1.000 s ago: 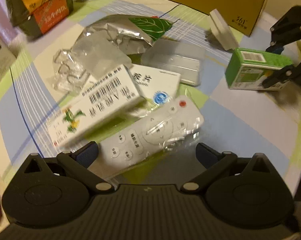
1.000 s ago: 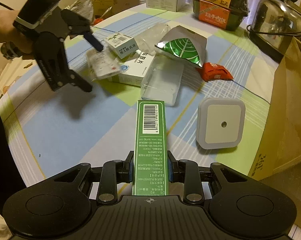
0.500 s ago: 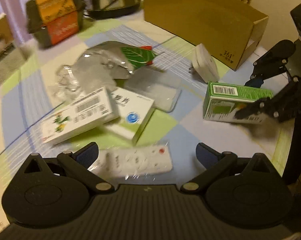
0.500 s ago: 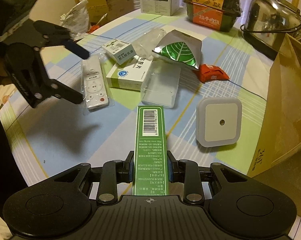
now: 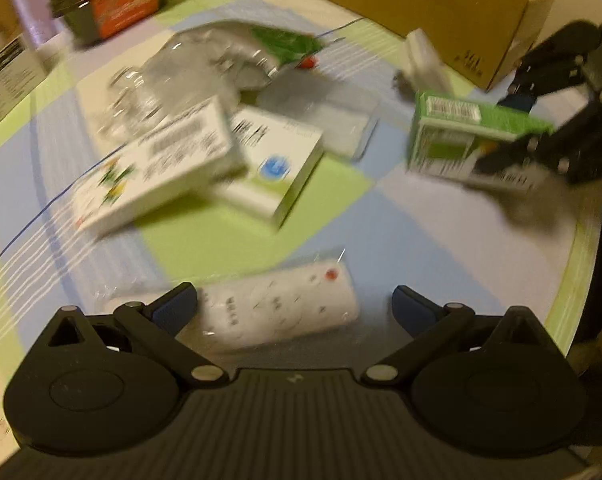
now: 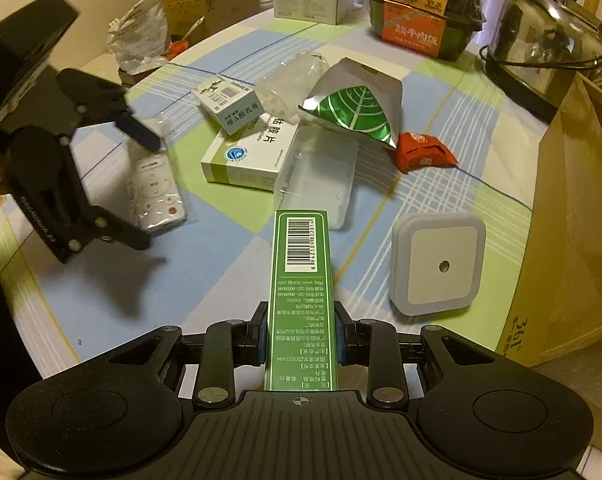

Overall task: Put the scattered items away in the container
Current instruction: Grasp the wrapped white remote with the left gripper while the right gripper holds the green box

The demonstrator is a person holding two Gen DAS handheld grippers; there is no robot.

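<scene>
My right gripper [image 6: 301, 340] clamps the green carton [image 6: 301, 300], bound for the cardboard box [image 6: 573, 220] at the surface's edge. My left gripper [image 5: 295, 304], spread wide, straddles the wrapped remote [image 5: 277, 308].

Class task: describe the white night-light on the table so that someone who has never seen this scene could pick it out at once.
Start at the big brown cardboard box on the right side of the checked tablecloth. Just left of its near corner sits the night-light, apart from the pile of packets. It alone is a white rounded square with a small dark dot in the middle of its face.

Bare tablecloth [image 6: 205, 280] between remote [image 6: 155, 192] and night light [image 6: 437, 264]
</scene>
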